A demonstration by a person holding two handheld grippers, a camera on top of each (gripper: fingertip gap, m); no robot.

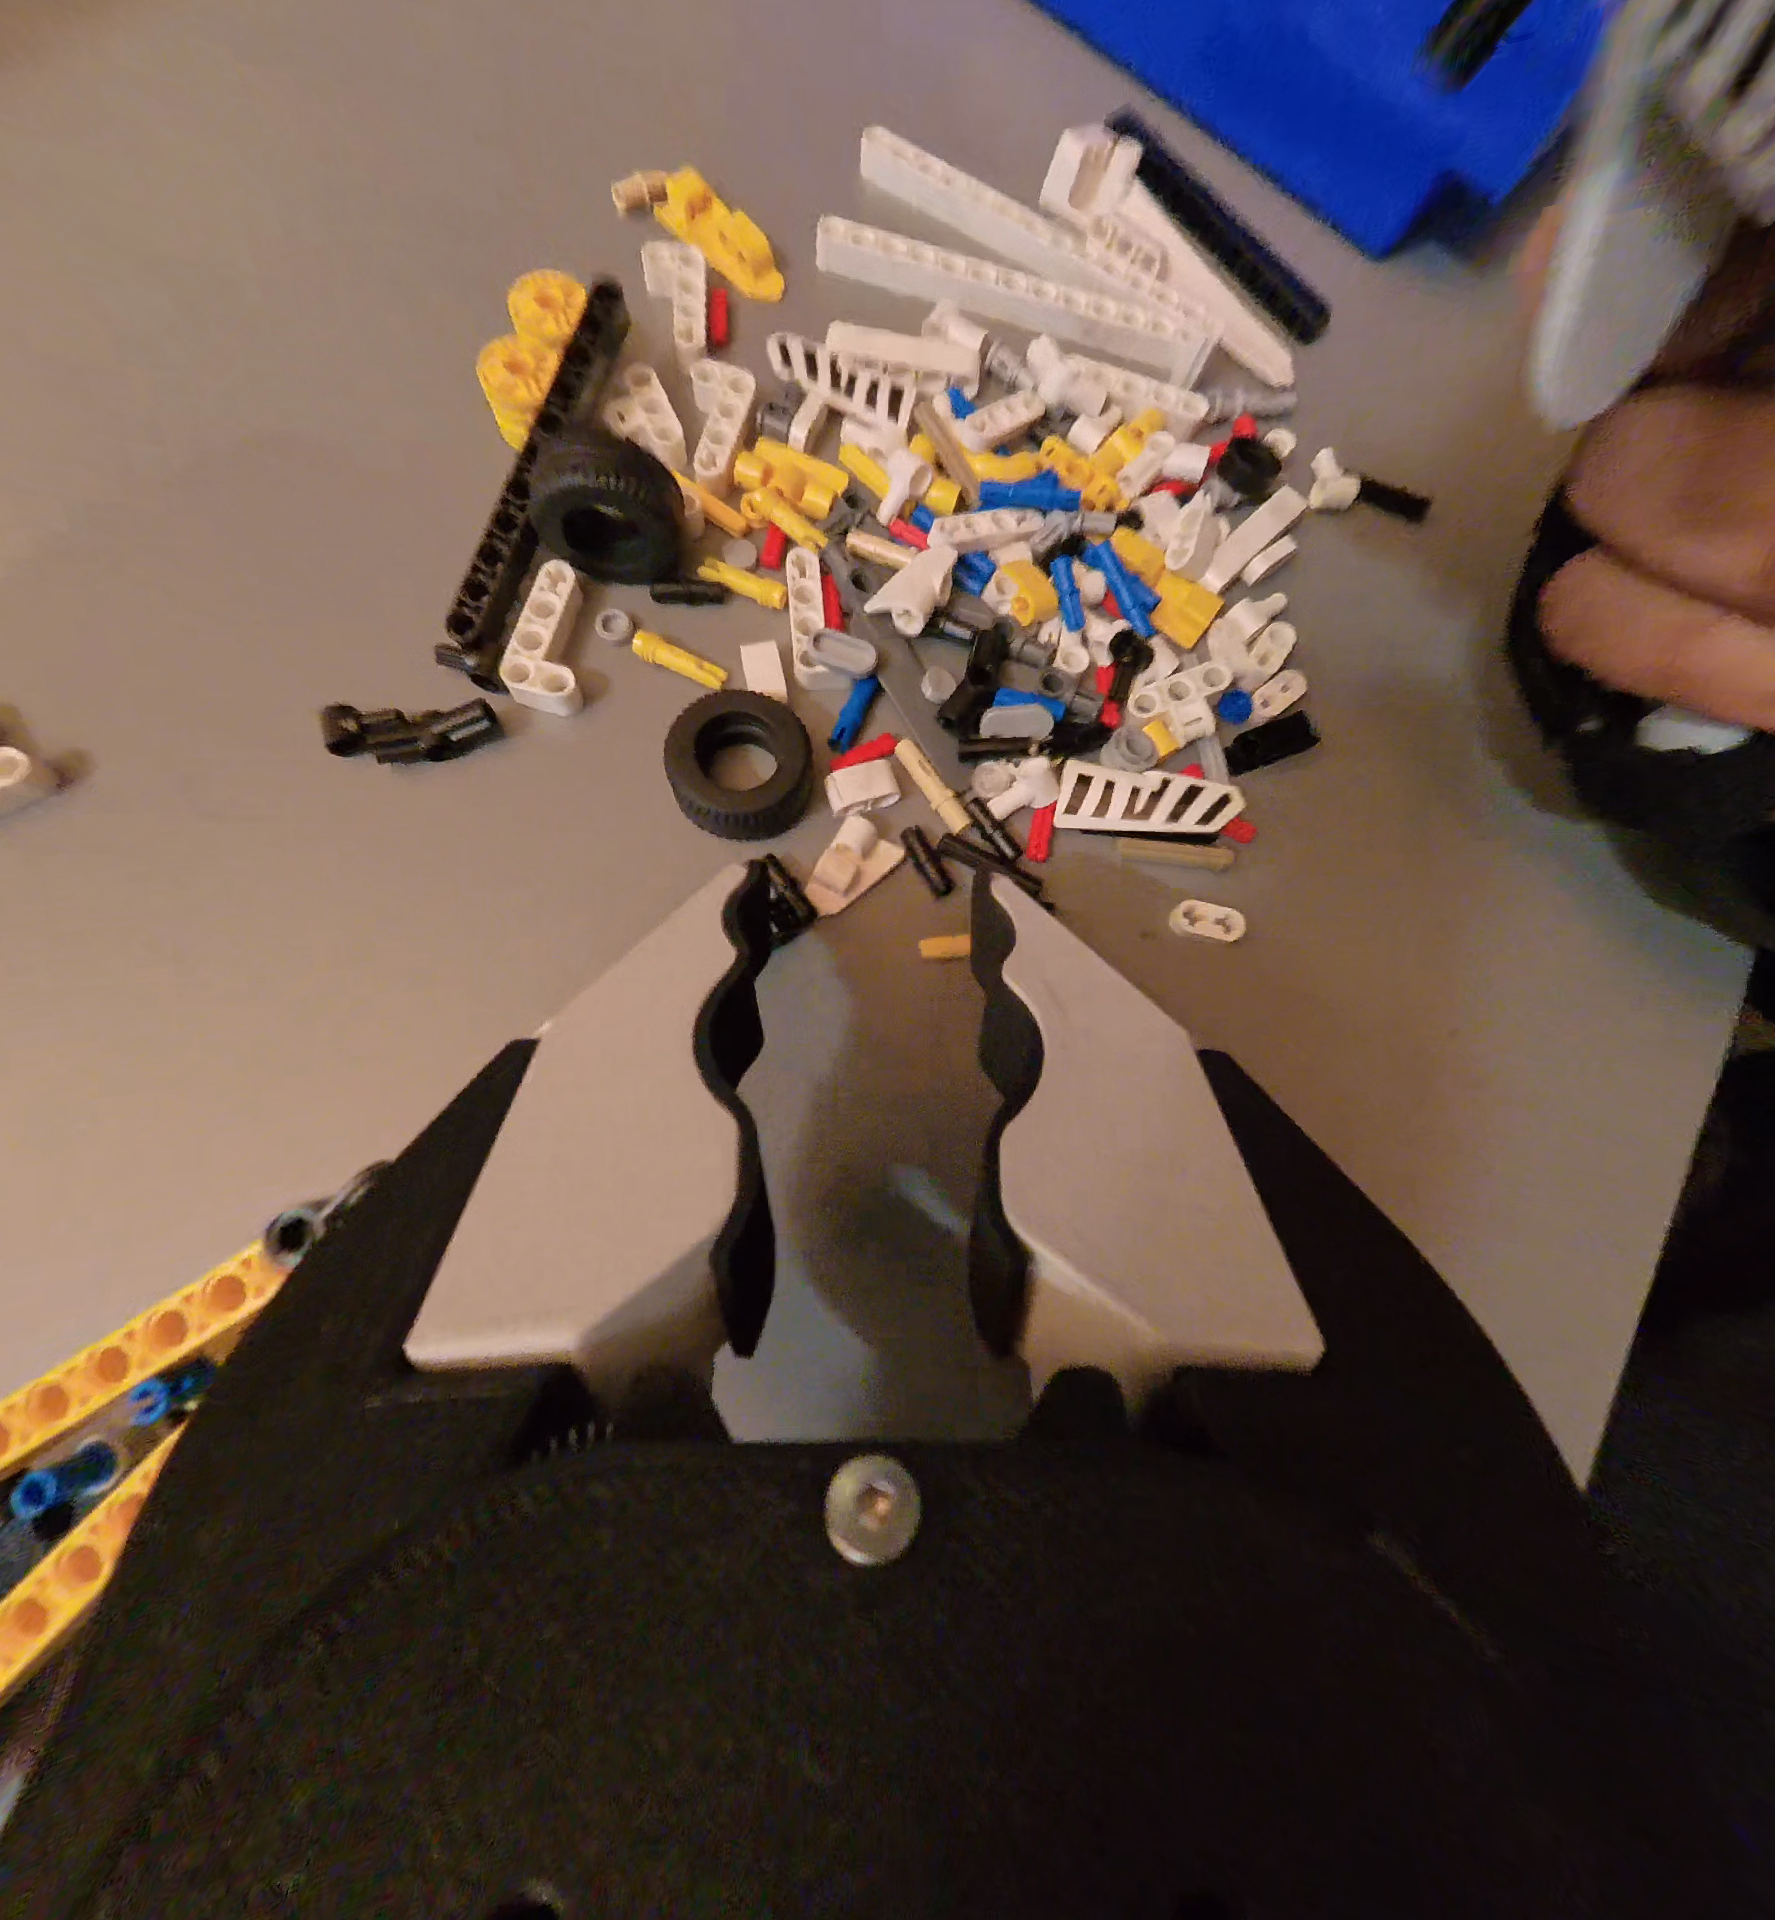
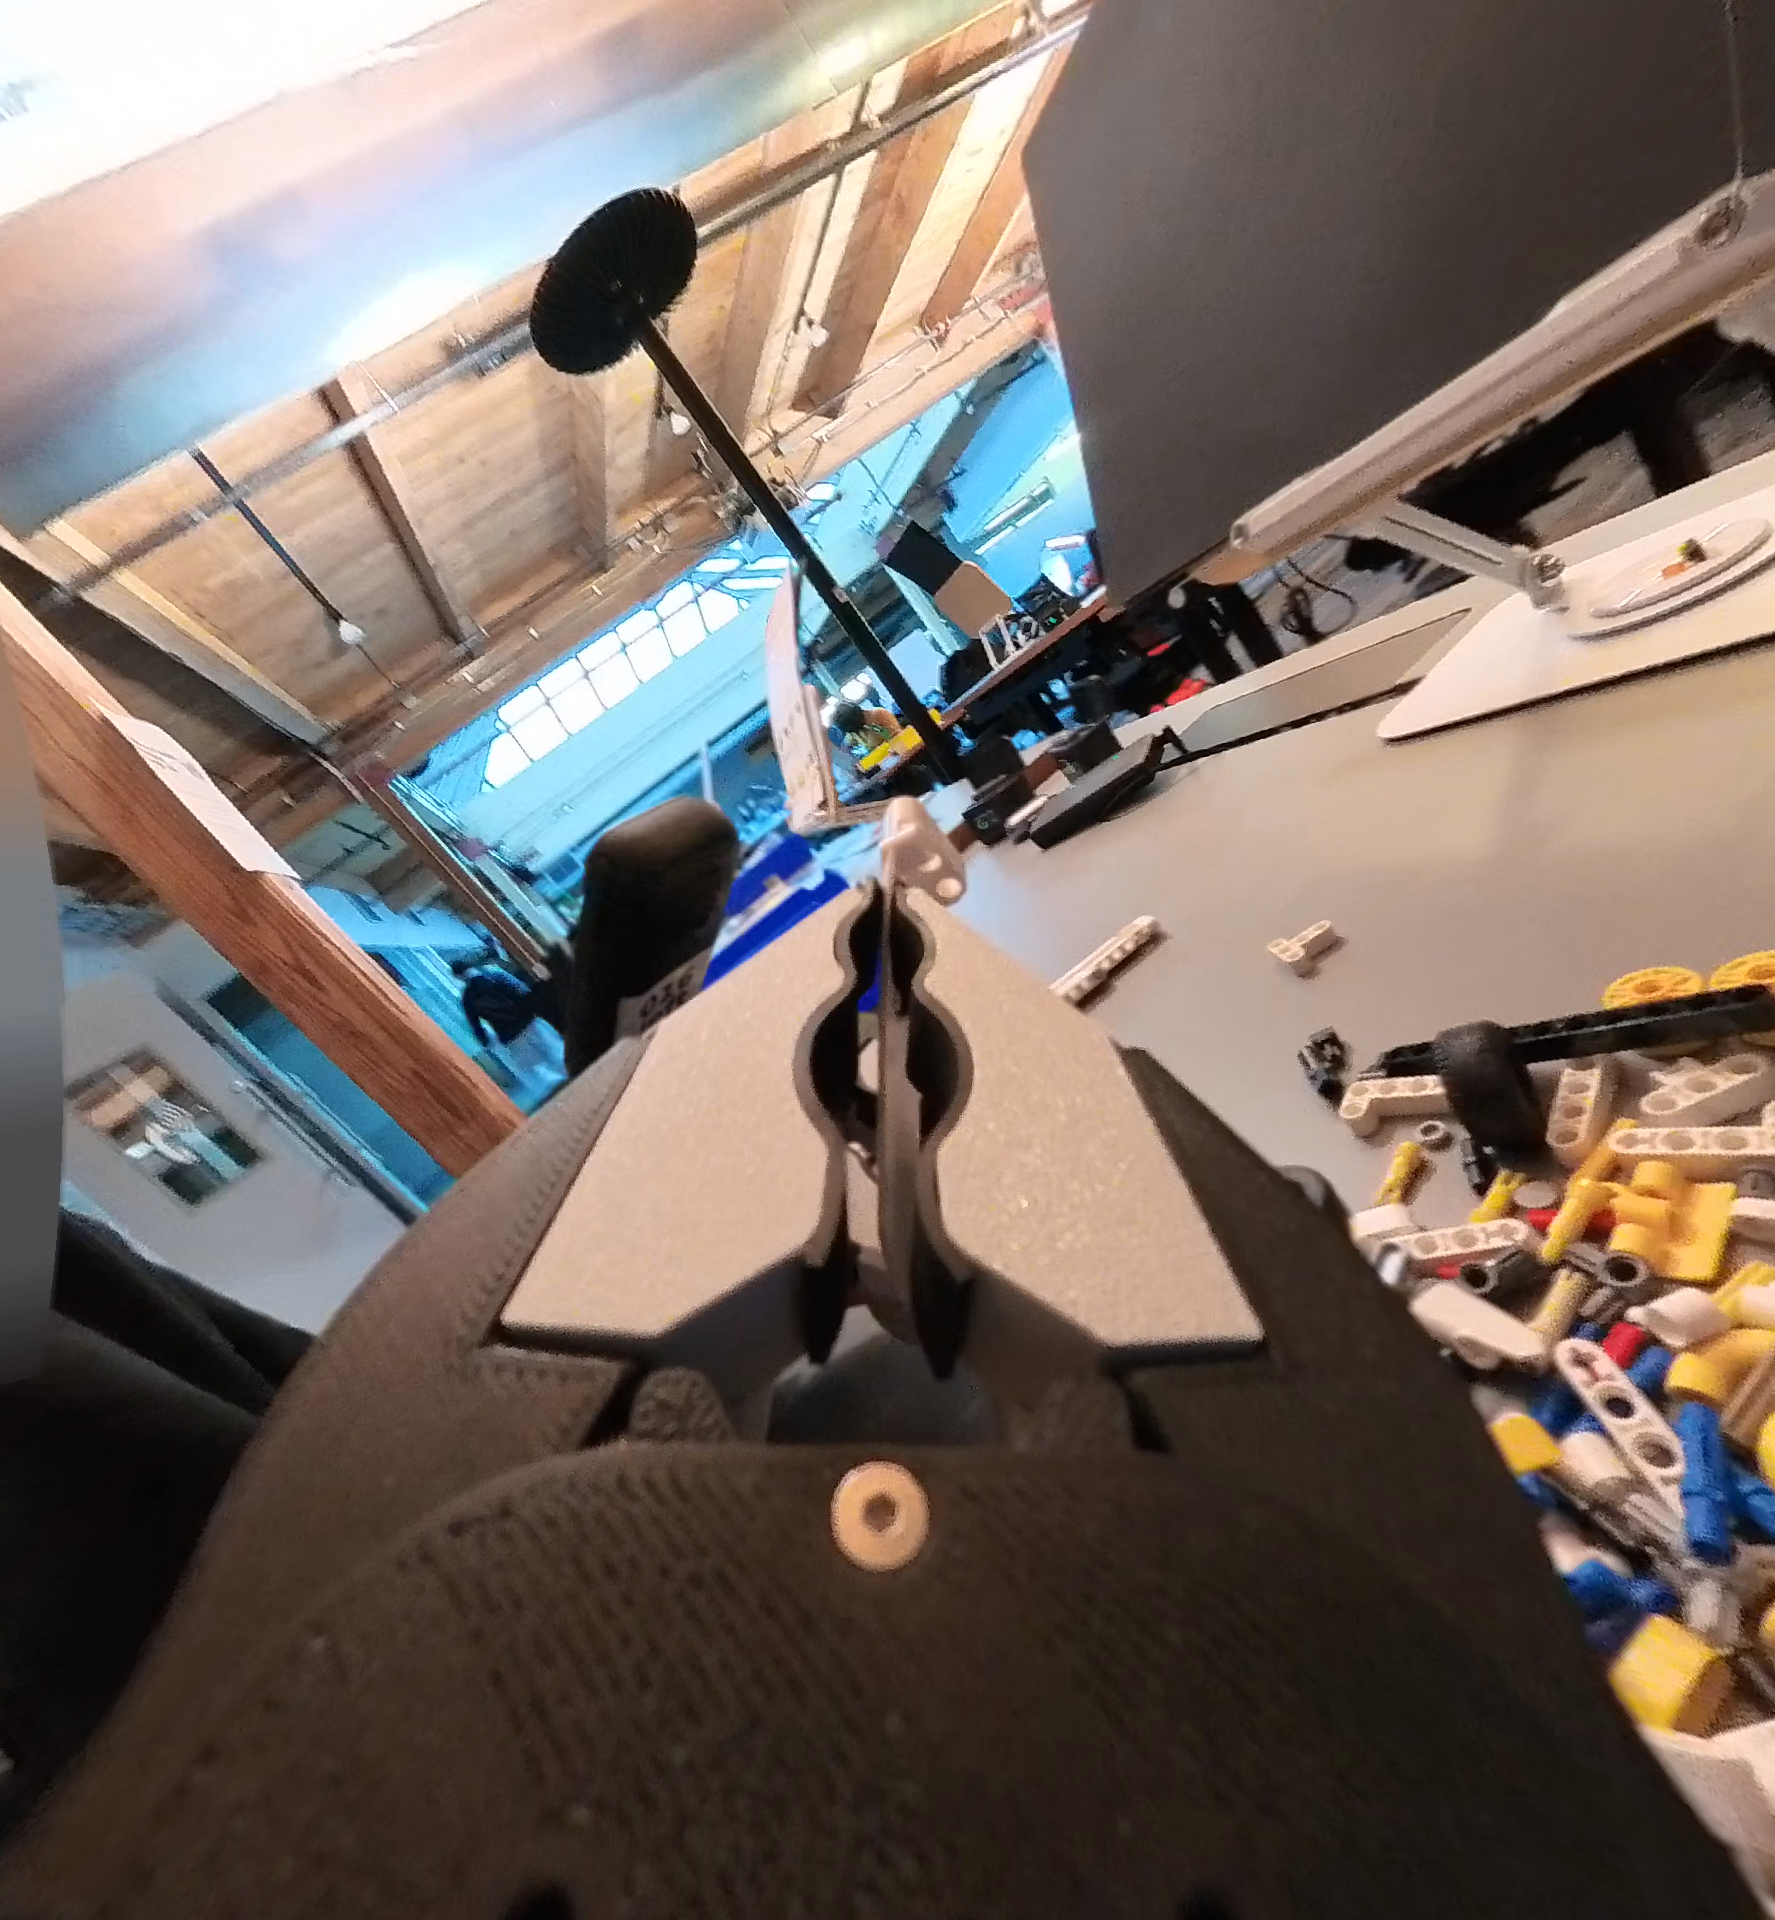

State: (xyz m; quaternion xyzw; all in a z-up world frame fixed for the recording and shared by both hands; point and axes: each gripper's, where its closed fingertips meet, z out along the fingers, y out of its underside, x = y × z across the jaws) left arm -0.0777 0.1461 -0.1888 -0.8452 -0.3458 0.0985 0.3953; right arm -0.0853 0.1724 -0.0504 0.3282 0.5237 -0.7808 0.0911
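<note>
The left gripper (image 1: 867, 894) is apart over the desk (image 1: 187, 468), near its edge, with a black pin (image 1: 784, 899) at its left fingertip. The right gripper (image 2: 883, 899) is clamped on a white piece (image 2: 919, 847). The brick pile (image 1: 966, 520) is just ahead.

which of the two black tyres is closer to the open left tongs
The loose tyre lying flat just ahead of the left tongs. The other tyre sits farther off, against the long black beam.
</note>
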